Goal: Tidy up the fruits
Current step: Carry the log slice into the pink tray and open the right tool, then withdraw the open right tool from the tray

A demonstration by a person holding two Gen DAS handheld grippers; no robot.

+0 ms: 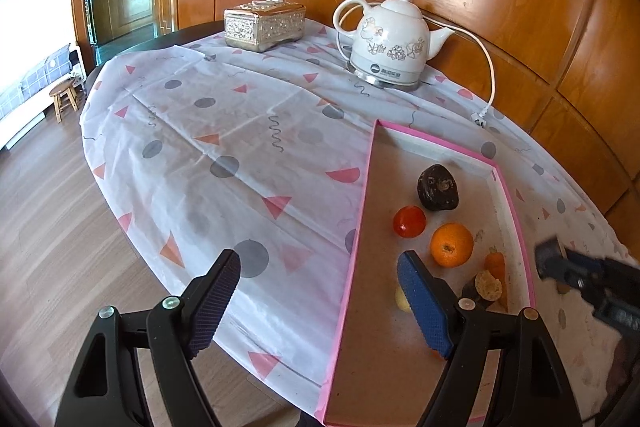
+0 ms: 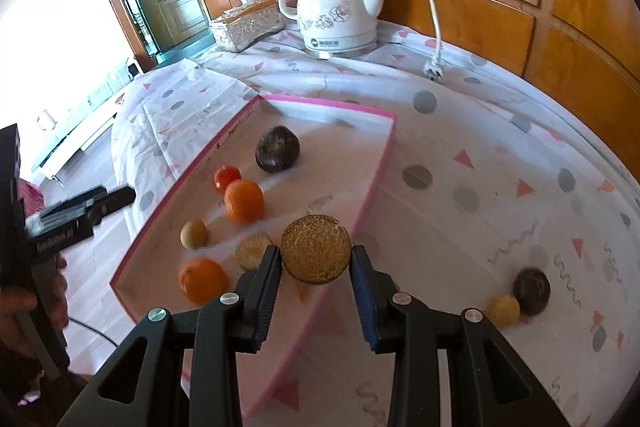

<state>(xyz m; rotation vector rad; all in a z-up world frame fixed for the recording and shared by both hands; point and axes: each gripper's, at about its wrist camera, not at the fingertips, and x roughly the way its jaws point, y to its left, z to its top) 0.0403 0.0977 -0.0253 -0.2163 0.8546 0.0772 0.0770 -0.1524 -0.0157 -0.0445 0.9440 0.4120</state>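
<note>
My right gripper (image 2: 316, 261) is shut on a round brown rough-skinned fruit (image 2: 315, 248), held above the right rim of the pink-edged tray (image 2: 328, 105). In the tray lie a dark fruit (image 2: 277, 149), a red tomato (image 2: 226, 178), two oranges (image 2: 244, 200), a small tan fruit (image 2: 194, 234) and another brown fruit (image 2: 253, 251). A yellow fruit (image 2: 503, 310) and a dark one (image 2: 532, 291) rest on the cloth to the right. My left gripper (image 1: 320, 303) is open and empty over the tray's left rim (image 1: 365, 187), near the orange (image 1: 452, 245).
A white floral kettle (image 1: 394, 43) with its cord and plug (image 1: 480, 119) and a silver tissue box (image 1: 264, 25) stand at the table's far side. The patterned cloth hangs over the table edge at left. Wooden wall panels close in behind the table.
</note>
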